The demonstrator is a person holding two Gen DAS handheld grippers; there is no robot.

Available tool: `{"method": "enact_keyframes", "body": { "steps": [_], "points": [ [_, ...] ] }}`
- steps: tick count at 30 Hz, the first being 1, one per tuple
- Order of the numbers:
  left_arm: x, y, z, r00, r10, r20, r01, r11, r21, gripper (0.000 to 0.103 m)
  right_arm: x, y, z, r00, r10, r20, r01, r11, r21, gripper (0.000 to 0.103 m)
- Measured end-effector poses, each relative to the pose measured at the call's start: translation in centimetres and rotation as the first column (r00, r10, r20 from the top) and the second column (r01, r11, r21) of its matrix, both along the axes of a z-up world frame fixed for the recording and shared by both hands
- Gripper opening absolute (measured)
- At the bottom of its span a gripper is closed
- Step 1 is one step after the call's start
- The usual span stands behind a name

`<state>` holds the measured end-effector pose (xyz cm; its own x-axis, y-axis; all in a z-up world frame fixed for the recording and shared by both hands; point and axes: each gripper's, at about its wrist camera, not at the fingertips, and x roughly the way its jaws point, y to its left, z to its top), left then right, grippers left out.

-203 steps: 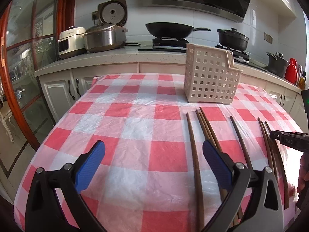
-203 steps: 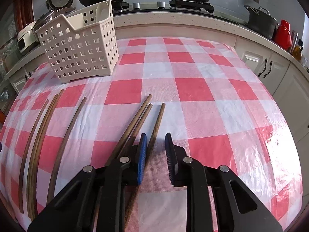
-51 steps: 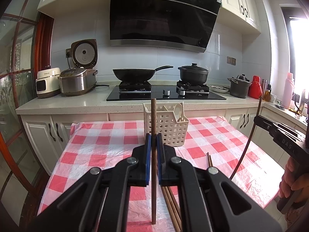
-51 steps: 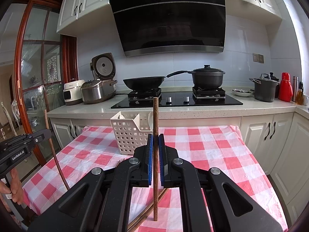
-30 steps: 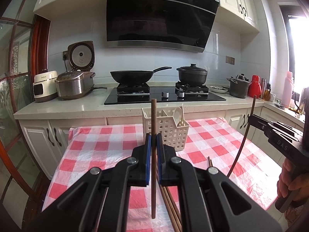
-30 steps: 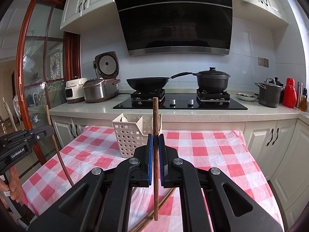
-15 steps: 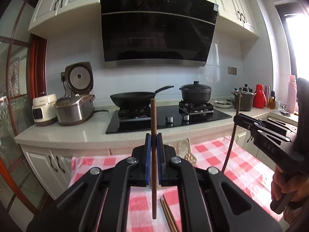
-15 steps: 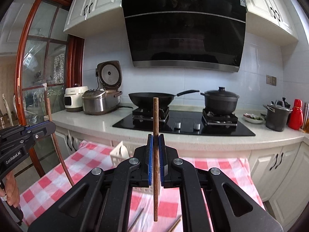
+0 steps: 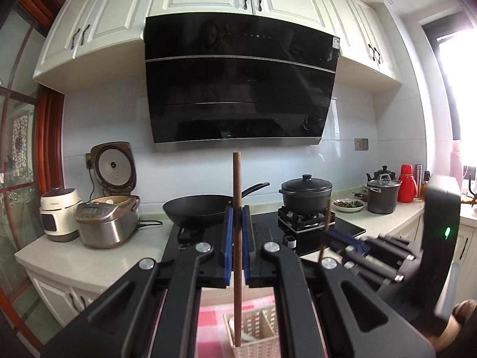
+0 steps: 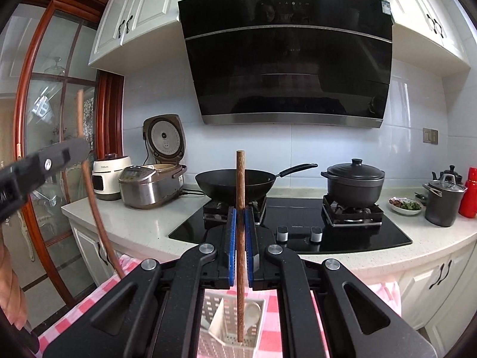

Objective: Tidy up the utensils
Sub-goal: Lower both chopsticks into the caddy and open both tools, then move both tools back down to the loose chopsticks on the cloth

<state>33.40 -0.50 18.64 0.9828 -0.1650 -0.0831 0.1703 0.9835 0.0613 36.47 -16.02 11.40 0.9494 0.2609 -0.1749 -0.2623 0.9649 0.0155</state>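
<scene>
Kitchen backdrop: white countertop (image 10: 143,223) with a rice cooker (image 10: 152,185), black wok (image 10: 235,182) and lidded pot (image 10: 353,185) on the stove, big black range hood (image 10: 286,59) above. Pink checked tablecloth (image 10: 83,307) just peeking in at the bottom.

Left gripper (image 9: 237,238): blue pads clamped tight on a wooden chopstick (image 9: 237,238), held upright. Stick pokes well above the fingertips and hangs down below them, lower tip right over the white slotted basket (image 9: 256,334) on the table. Can't tell if the tip is already inside or just above the rim.

Right gripper (image 10: 241,238): same deal, squeezed shut on its own chopstick (image 10: 240,232), vertical, pinched about mid-length between the blue pads. Bottom end lined up over the basket (image 10: 214,322), next to a white spoon (image 10: 250,313) sitting in it.

Both grippers side by side, close together, each visible in the other's view with its stick, plus a bit of the person's hand (image 10: 10,292) at the edge.
</scene>
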Motion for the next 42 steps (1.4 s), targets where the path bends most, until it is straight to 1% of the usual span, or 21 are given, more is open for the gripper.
{"method": "enact_keyframes", "body": {
  "steps": [4,7,11,14,17,21,23,24,25,26,27,28,29,31,33,34,36,37,38,41,42],
  "points": [
    [2.5,-0.7,-1.0,1.000,-0.016,-0.023,0.015,1.000,-0.008,0.006,2.0,0.4,-1.6,0.999,0.014,-0.032,-0.014,1.000,0.007,0.006],
    [4.7,-0.9,-2.9,0.998,-0.021,-0.066,0.020,1.000,-0.017,0.006,3.2,0.9,-3.2,0.998,0.027,-0.059,-0.027,1.000,0.004,0.006],
    [7.4,-0.5,-6.0,0.989,-0.028,-0.148,0.023,0.999,-0.035,0.006,4.6,1.4,-5.1,0.993,0.050,-0.111,-0.049,0.999,0.006,0.006],
    [9.2,0.0,-8.2,0.975,-0.050,-0.216,0.043,0.998,-0.041,0.006,5.8,1.9,-6.2,0.983,0.067,-0.172,-0.069,0.998,-0.004,0.006],
    [10.7,0.1,-10.0,0.956,-0.062,-0.287,0.055,0.998,-0.032,0.006,7.2,2.5,-7.2,0.964,0.086,-0.251,-0.091,0.996,-0.009,0.006],
    [12.1,0.3,-12.2,0.929,-0.067,-0.363,0.059,0.998,-0.033,0.006,8.6,3.3,-8.6,0.951,0.060,-0.303,-0.073,0.997,-0.030,0.006],
    [12.6,0.7,-13.1,0.923,-0.057,-0.381,0.044,0.998,-0.041,0.006,9.2,3.2,-9.4,0.944,0.044,-0.327,-0.052,0.999,-0.015,0.007],
    [12.7,1.0,-13.4,0.920,-0.053,-0.388,0.037,0.998,-0.049,0.006,9.5,3.2,-9.8,0.940,0.038,-0.339,-0.046,0.999,-0.014,0.011],
    [12.8,1.1,-13.7,0.918,-0.052,-0.393,0.033,0.998,-0.057,0.010,9.6,3.2,-10.1,0.939,0.028,-0.342,-0.036,0.999,-0.018,0.012],
    [12.7,1.4,-13.8,0.918,-0.050,-0.394,0.027,0.998,-0.064,0.019,9.6,3.1,-10.2,0.940,0.021,-0.342,-0.030,0.999,-0.021,0.016],
    [12.5,1.7,-13.8,0.919,-0.044,-0.391,0.018,0.997,-0.069,0.025,9.5,2.9,-10.4,0.941,0.017,-0.338,-0.025,0.999,-0.020,0.027],
    [12.2,2.2,-13.7,0.923,-0.032,-0.383,0.001,0.997,-0.080,0.041,9.2,2.5,-10.4,0.942,0.016,-0.334,-0.021,1.000,-0.009,0.038],
    [12.1,2.5,-13.6,0.926,-0.026,-0.376,-0.009,0.996,-0.092,0.048,8.9,1.9,-10.3,0.945,0.018,-0.327,-0.015,1.000,0.011,0.060],
    [11.3,3.5,-13.3,0.931,-0.018,-0.365,-0.027,0.993,-0.116,0.049,8.1,0.8,-10.0,0.949,0.022,-0.313,-0.009,0.999,0.044,0.062],
    [10.0,4.4,-13.0,0.937,0.012,-0.349,-0.061,0.990,-0.130,0.059,7.0,-0.3,-9.7,0.955,0.000,-0.296,0.014,0.999,0.045,0.061],
    [9.3,4.8,-12.8,0.940,0.026,-0.340,-0.078,0.987,-0.140,0.065,6.2,-1.0,-9.5,0.958,-0.008,-0.287,0.025,0.998,0.054,0.062],
    [7.1,5.8,-12.8,0.945,0.065,-0.321,-0.123,0.978,-0.166,0.072,4.3,-2.4,-9.4,0.962,-0.020,-0.274,0.043,0.996,0.078,0.062],
    [6.0,6.1,-12.8,0.946,0.087,-0.312,-0.145,0.975,-0.169,0.079,3.3,-3.2,-9.5,0.962,-0.028,-0.273,0.054,0.995,0.089,0.062],
    [5.0,6.3,-13.0,0.947,0.110,-0.303,-0.166,0.972,-0.167,0.084,2.5,-3.9,-9.6,0.960,-0.033,-0.279,0.062,0.993,0.097,0.062],
    [1.4,6.3,-14.0,0.947,0.156,-0.282,-0.199,0.972,-0.128,0.088,-0.7,-6.0,-10.6,0.953,-0.057,-0.299,0.099,0.987,0.126,0.062],
    [0.0,5.9,-14.6,0.946,0.171,-0.277,-0.205,0.974,-0.101,0.090,-1.9,-6.6,-11.1,0.951,-0.064,-0.303,0.108,0.986,0.129,0.062]
  ]
}}
